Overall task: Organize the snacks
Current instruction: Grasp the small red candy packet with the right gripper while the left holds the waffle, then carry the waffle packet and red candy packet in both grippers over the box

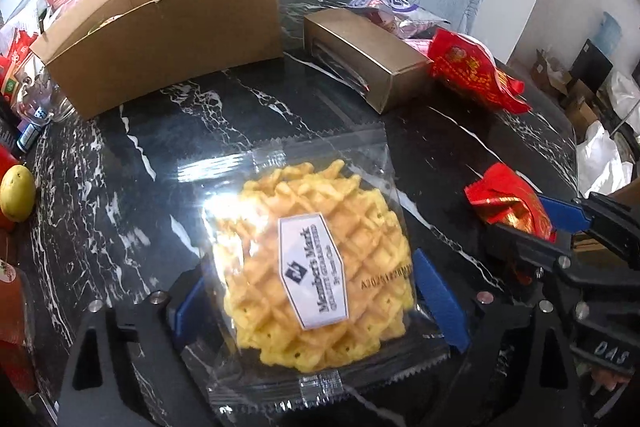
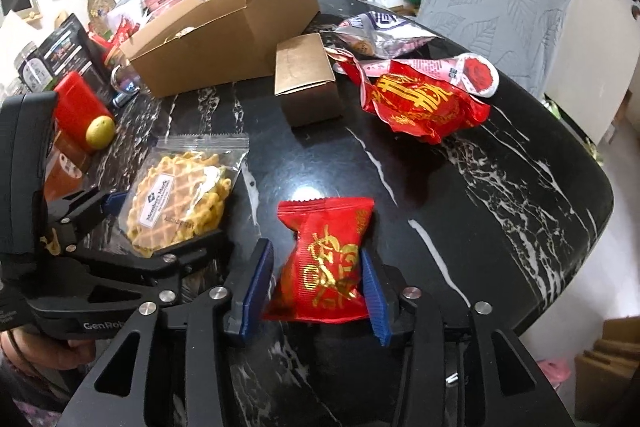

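Between the blue fingers of the left gripper (image 1: 316, 291) lies the clear plastic packet with the yellow waffle biscuit (image 1: 316, 267). It is flat on the black marble-patterned counter (image 1: 180, 131), and its long axis runs forward, away from the camera, toward the big open brown cardboard box (image 1: 168, 39). The fingers stand on both sides of the packet and seem to touch its edges, but I cannot tell if they really pinch it or only frame it.

The right gripper (image 2: 316, 287) has the small red foil snack packet with gold characters (image 2: 326, 259) between its fingers. Its right finger presses into the foil, while the left finger stands slightly off it. So I judge this is a loose grip that is not yet tight.

Both packets are near the front edge of the counter, side by side, and the box is well behind them. The left gripper is nearer to the box, so the waffle packet would probably go in first.

I count one waffle packet and one small red packet at the grippers. Farther back there is one gold rectangular carton (image 2: 306, 83), one larger crumpled red bag (image 2: 424, 103), one silver and purple bag (image 2: 380, 33) and one pink and white pouch (image 2: 460, 69). One yellow lemon-like fruit (image 2: 100, 133) lies at the left side.
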Tool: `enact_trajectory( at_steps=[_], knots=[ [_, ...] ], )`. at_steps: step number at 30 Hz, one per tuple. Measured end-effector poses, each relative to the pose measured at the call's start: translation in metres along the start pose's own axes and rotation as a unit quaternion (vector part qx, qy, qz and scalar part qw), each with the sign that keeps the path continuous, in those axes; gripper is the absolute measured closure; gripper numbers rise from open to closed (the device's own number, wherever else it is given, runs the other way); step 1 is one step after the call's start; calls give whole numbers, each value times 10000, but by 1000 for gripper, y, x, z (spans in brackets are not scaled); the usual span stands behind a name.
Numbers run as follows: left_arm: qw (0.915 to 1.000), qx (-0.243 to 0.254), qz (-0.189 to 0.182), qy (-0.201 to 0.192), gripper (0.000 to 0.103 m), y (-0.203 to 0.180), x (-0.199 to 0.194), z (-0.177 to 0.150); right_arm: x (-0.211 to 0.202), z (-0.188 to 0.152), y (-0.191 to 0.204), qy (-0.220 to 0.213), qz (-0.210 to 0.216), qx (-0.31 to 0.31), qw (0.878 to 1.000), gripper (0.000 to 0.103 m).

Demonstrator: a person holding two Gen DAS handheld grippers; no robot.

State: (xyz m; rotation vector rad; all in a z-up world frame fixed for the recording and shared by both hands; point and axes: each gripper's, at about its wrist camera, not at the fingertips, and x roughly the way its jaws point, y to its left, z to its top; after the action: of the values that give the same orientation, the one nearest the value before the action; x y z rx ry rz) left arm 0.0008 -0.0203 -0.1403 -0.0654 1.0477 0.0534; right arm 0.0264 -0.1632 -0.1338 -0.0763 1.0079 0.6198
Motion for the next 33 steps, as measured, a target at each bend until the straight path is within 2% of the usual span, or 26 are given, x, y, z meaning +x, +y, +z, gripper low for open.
enact_trajectory(
  at_steps=[5, 9, 11, 12, 16, 20, 33],
  knots=[
    [9999, 7, 11, -162, 11, 3, 1, 1, 2, 1, 5, -70, -207, -155, 9996, 57],
    [9999, 11, -30, -166, 21, 4, -3, -2, 3, 1, 6, -63, -278, -209, 9994, 57],
    [9998, 1, -140, -154, 23, 5, -6, -2, 4, 2, 8, -25, -401, -311, 9987, 66],
    [9997, -10, -174, -161, 23, 5, -7, -2, 4, 2, 8, -18, -406, -321, 9987, 66],
    [9995, -37, -244, -189, 24, 5, -12, -7, 2, 0, 7, -42, -321, -251, 9992, 67],
    [9991, -22, -291, -301, 24, 4, -22, -9, -2, -4, 6, -52, 70, -17, 10000, 69],
    [9985, -25, -217, -505, 24, -5, -42, -23, -23, -17, 12, -341, 39, -69, 9994, 69]
  ],
)
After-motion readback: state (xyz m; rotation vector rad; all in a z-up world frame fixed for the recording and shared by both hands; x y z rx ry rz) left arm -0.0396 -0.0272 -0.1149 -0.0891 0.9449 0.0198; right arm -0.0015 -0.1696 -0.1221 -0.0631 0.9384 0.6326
